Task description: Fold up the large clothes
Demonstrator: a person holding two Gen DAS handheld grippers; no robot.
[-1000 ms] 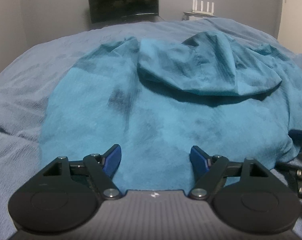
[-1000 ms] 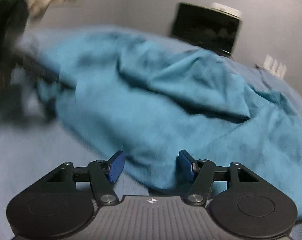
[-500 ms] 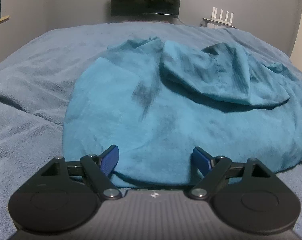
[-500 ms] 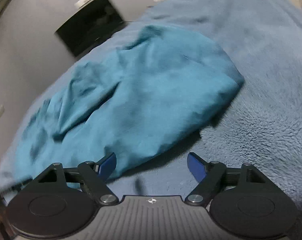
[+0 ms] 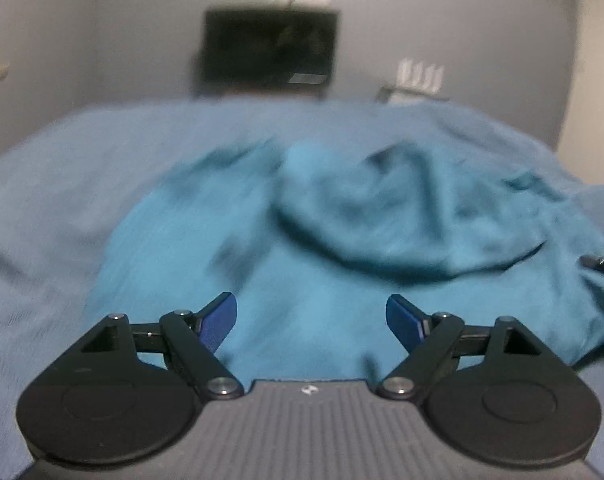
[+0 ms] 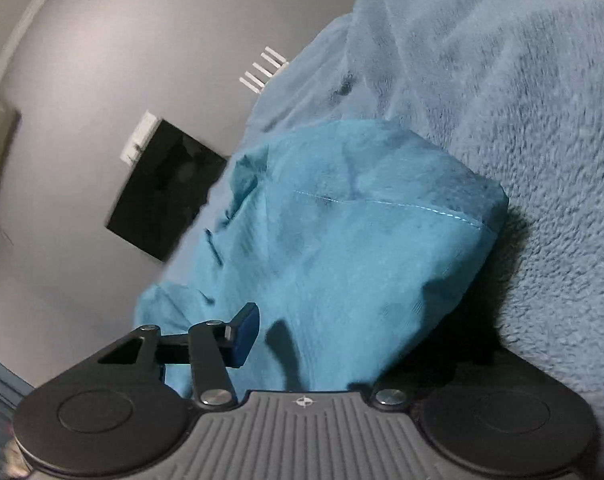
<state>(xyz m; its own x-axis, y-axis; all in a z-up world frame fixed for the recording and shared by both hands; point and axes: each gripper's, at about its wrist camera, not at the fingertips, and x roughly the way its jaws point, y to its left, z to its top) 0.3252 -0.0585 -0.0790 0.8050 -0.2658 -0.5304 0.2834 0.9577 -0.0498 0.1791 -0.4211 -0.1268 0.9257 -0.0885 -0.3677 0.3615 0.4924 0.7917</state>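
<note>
My right gripper (image 6: pixel 302 340) has rolled sideways and slid into the teal garment's (image 6: pixel 342 248) corner on the blanket (image 6: pixel 522 100); one finger is hidden under cloth, so its grip is unclear. My left gripper (image 5: pixel 311 316) hovers apart over the hem. A fold looks imminent.

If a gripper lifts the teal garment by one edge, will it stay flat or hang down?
The teal garment would probably hang limp, since it already lies in soft folds and bunches. It looks fairly thick, so perhaps somewhat heavy. Its fuzzy surface likely clings to the blanket rather than sliding.
</note>
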